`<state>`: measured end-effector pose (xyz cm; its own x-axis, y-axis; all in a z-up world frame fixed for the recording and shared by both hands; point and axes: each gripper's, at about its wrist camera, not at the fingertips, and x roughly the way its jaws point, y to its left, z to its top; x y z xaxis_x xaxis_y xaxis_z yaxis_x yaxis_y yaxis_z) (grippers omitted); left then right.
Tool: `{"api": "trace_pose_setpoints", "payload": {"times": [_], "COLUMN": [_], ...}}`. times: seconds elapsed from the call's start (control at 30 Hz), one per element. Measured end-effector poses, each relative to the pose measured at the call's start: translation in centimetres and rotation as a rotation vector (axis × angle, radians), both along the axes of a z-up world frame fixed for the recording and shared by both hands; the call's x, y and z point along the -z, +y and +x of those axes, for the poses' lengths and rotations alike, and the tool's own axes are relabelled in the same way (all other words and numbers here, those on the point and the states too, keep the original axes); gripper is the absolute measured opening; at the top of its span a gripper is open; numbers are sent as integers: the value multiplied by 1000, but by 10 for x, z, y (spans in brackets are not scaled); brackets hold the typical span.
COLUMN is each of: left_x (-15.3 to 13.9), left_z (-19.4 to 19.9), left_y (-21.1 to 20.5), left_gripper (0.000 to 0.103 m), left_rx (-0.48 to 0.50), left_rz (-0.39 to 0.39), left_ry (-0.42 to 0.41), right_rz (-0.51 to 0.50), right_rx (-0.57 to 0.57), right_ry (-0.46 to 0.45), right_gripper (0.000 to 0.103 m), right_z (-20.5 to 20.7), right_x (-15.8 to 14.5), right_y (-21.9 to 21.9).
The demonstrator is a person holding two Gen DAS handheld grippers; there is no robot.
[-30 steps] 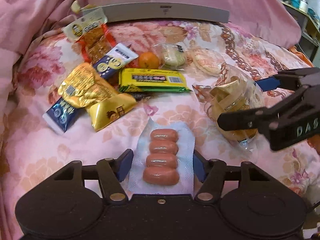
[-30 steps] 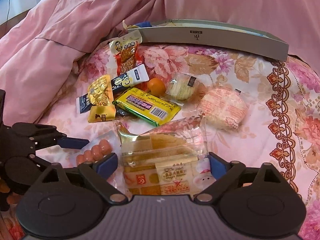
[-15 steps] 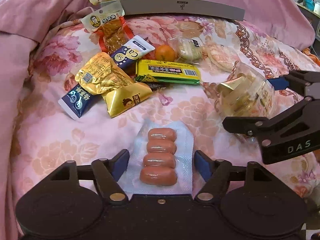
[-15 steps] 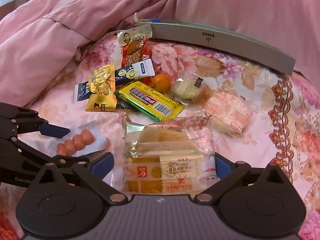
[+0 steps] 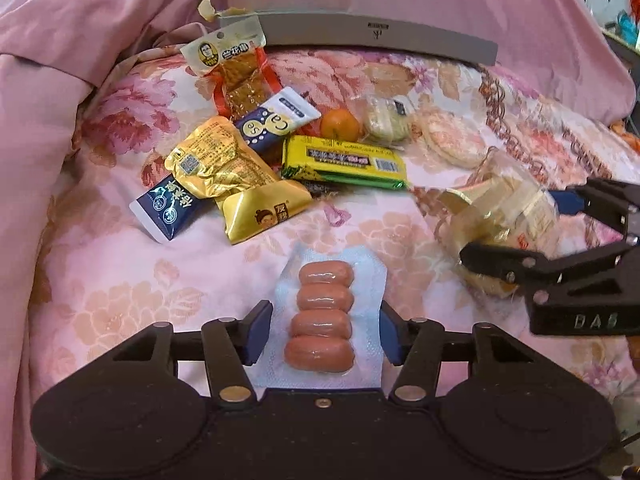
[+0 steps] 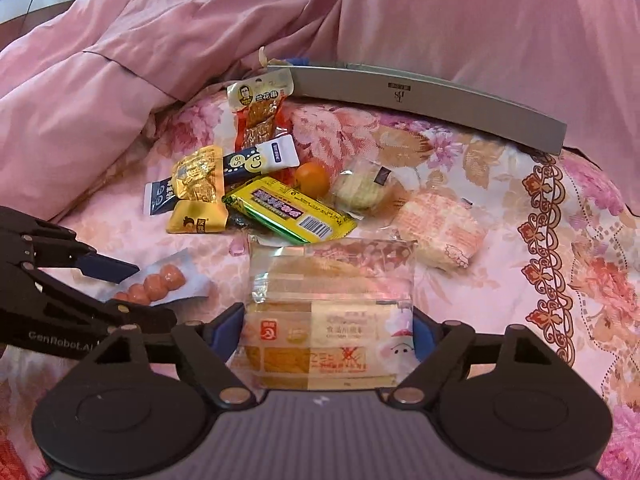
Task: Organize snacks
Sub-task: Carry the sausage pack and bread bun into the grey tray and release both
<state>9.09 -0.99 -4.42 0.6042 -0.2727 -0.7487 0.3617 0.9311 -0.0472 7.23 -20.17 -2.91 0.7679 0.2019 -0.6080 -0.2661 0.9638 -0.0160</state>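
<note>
A clear pack of four pink sausages [image 5: 322, 316] lies on the flowered bedspread between the jaws of my left gripper [image 5: 326, 332]. The jaws are closing, and both blue pads touch the pack's film edges. My right gripper [image 6: 328, 332] is closing on a clear bread pack [image 6: 330, 312], with its pads against the pack's two sides. In the left wrist view the right gripper [image 5: 524, 228] reaches in from the right around the bread pack [image 5: 504, 216]. In the right wrist view the left gripper [image 6: 120, 288] straddles the sausage pack [image 6: 154, 284] at lower left.
A snack pile lies further back: gold pouches [image 5: 224, 164], a blue sachet [image 5: 166, 208], a yellow-green bar [image 5: 344, 160], an orange [image 5: 340, 124], a red tofu pack [image 5: 236, 68], wrapped pastries [image 5: 452, 140]. A grey box rim [image 5: 380, 36] stands behind. Pink quilt is heaped left and behind.
Both grippers' jaws opened slightly, then narrowed onto their packs. The sausage pack's film is now squeezed between the left pads, and the right pads have reached the bread pack's sides.
</note>
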Motion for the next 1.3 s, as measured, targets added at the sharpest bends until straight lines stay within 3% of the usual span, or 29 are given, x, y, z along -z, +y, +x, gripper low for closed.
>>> {"api": "trace_pose_setpoints", "payload": {"times": [0.47, 0.67, 0.87, 1.07, 1.2, 1.3], "left_x": [-11, -30, -76, -124, -139, -138], "left_z": [-4, 12, 62, 139, 187, 220], "left_y": [9, 5, -9, -23, -30, -37], "left_gripper": [58, 58, 59, 60, 60, 60], "left_rx": [-81, -116, -127, -158, -196, -215], "left_rz": [-141, -185, -206, -221, -238, -250], "left_ry": [-118, -176, -295, -383, -416, -394], "right_rz": [-55, -90, -109, -146, -164, -178], "right_rx": [-29, -57, -67, -57, -24, -8], "right_ry": [-119, -167, -211, -298, -356, -380], "right_gripper": [84, 84, 84, 85, 85, 85], "right_z": [-14, -11, 18, 79, 128, 163], "right_x": [-9, -20, -48, -86, -104, -110], "right_y": [6, 5, -10, -26, -35, -38]}}
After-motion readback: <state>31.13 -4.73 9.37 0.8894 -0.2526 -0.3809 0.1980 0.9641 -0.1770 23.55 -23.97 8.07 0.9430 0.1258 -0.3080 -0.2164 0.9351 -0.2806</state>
